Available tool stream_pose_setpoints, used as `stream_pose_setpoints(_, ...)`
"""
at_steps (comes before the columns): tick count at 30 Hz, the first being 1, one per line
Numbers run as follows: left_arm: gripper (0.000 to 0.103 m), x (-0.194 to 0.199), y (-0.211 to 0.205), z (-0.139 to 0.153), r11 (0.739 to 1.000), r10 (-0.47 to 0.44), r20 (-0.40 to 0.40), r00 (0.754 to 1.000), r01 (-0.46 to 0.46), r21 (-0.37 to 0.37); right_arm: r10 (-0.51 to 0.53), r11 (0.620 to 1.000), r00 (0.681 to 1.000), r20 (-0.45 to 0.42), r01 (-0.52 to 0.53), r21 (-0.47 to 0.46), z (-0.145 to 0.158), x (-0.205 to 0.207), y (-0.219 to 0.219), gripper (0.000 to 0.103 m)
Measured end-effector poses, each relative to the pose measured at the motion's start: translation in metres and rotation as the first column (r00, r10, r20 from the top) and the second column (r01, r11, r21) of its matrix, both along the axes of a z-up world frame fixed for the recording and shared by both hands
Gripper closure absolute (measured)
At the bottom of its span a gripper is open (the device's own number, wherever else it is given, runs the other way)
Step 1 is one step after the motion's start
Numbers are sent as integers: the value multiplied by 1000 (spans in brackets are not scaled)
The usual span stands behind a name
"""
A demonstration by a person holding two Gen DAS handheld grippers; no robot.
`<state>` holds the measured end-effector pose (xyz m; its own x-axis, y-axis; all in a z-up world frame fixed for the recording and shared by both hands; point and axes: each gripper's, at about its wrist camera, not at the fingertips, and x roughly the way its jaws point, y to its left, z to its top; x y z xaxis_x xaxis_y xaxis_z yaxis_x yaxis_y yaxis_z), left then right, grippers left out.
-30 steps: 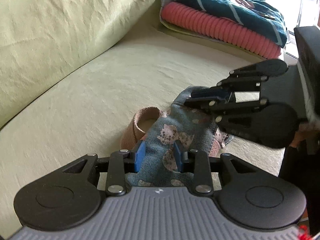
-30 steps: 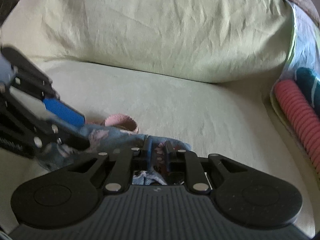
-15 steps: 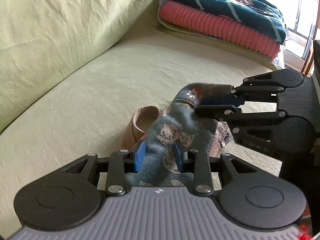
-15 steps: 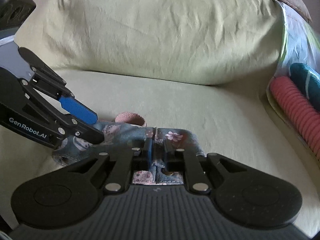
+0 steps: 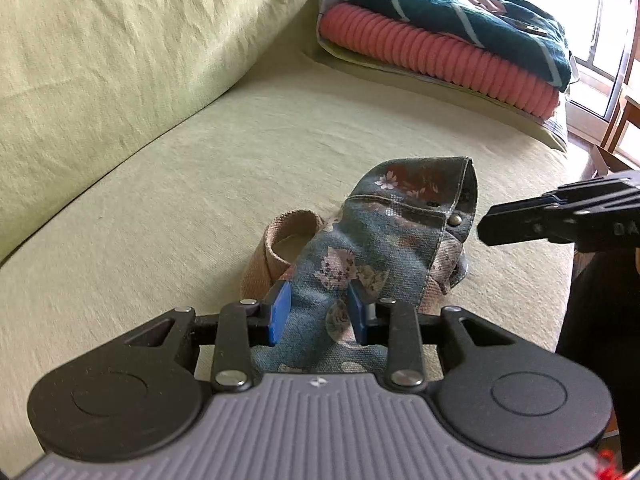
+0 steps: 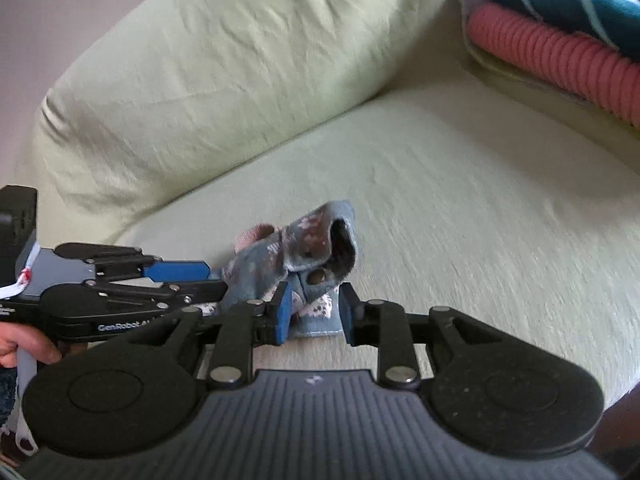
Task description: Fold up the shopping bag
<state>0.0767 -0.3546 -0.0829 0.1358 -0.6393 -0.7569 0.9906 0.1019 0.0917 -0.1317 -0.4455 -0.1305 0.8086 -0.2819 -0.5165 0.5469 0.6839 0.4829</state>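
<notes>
Shopping bag [image 5: 360, 248] clamped in left tool [image 5: 319, 308]; right tool [image 6: 311, 312] apart, bag's underside hidden.

The shopping bag [image 5: 372, 240] is showing matt printed canvas with a metal snap, its handle [image 5: 280, 240] coarse woven webbing. Ahead of the left hand-held gripper [image 5: 319, 312], matt black plastic, the sofa [image 5: 200, 168] is wearing rough cloth; a ribbed knit blanket [image 5: 432, 56] is lying beyond.

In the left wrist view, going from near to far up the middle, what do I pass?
Left gripper → flowered shopping bag → bare green sofa seat → stack of folded blankets.
</notes>
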Motion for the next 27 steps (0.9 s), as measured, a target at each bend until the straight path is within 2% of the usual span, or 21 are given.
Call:
stream_pose_setpoints(5,65,1,1,0,1000,0,-3,1000,0,-2,3,988,998,64,7,-153,15,11,11,86)
stream_pose_setpoints(8,65,2,1,0,1000,-2,-4,1000,2,0,22,985,1000,14,-20,-173,10,31,7,90)
stream_pose_setpoints(9,65,2,0,-1,1000,-4,-4,1000,4,1,42,987,998,-47,-49,-152,3,41,3,89)
stream_pose_setpoints(12,65,1,-2,-1,1000,-6,7,1000,6,3,78,950,986,-151,-119,-288,-5,55,13,89)
stream_pose_setpoints(13,65,1,-2,-1,1000,-6,6,1000,6,4,84,944,982,-169,-133,-302,-4,58,13,89)
stream_pose_setpoints(17,65,2,-2,0,1000,-10,4,1000,9,9,94,971,984,-148,-123,-206,4,55,-2,89)
stream_pose_setpoints(22,65,1,0,0,1000,-4,4,1000,4,4,88,981,990,-114,-106,-165,13,45,3,89)
stream_pose_setpoints(27,65,2,0,-1,1000,-6,1,1000,6,1,100,969,992,-75,-114,-219,19,39,20,89)
